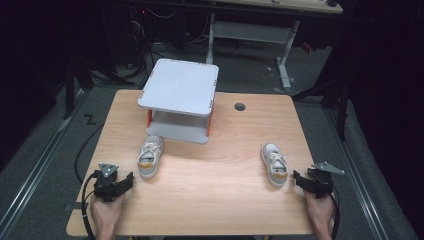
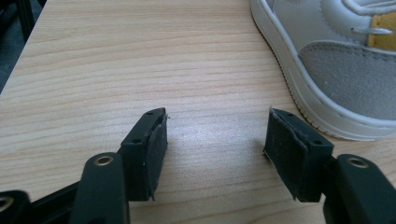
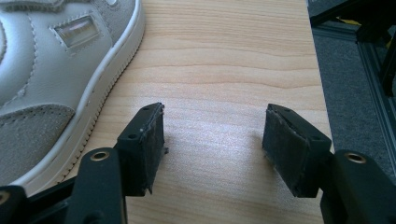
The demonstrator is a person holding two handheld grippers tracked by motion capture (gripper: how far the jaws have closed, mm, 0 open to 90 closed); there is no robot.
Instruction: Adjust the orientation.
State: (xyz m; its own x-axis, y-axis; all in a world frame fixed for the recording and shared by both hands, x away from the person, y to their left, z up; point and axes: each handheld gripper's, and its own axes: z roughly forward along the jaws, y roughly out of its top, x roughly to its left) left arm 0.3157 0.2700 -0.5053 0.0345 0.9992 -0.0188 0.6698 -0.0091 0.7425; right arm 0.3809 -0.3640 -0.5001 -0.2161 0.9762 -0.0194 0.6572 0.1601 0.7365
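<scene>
The table (image 1: pixel 200 195) carries a two-tier rack (image 1: pixel 179 97) at its far middle. The left shoe (image 1: pixel 149 156) lies just in front of the rack's left corner; the right shoe (image 1: pixel 275 163) lies well to the rack's right, nearer the person. Left gripper (image 1: pixel 125 181) rests near the left shoe's heel, jaws apart, nothing between them. Right gripper (image 1: pixel 298 176) sits just beside the right shoe's heel, jaws likewise apart and empty. Judgement: each gripper should straddle its shoe at the heel collar, jaws level, before closing, to prevent the shoe twisting when lifted.
</scene>
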